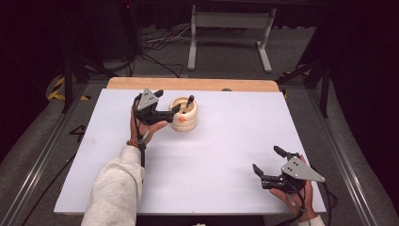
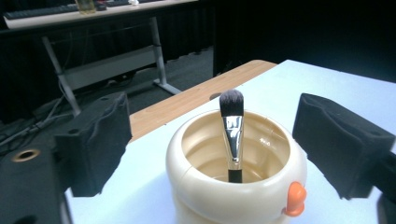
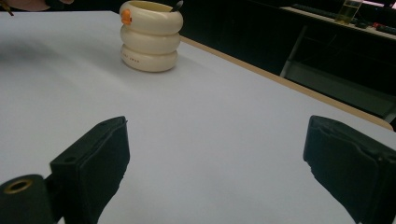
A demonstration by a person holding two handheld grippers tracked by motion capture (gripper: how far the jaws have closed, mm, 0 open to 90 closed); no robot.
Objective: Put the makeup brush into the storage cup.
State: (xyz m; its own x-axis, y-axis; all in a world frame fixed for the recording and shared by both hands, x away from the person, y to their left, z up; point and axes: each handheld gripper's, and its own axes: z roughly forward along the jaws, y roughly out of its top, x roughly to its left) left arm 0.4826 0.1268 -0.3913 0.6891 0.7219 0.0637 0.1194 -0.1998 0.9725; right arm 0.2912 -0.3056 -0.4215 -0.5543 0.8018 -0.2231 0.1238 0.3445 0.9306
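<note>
Jaws apart, brush (image 2: 232,135) upright in pot (image 2: 196,186)

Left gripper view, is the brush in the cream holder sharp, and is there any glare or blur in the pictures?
Left gripper view: the brush is sharp, its metal ferrule glints, small highlights sit inside the cream holder, and the near fingers look soft. Right gripper view: the holder is fairly crisp, the background dark. High view: the white table is evenly lit, its surroundings dim.
</note>
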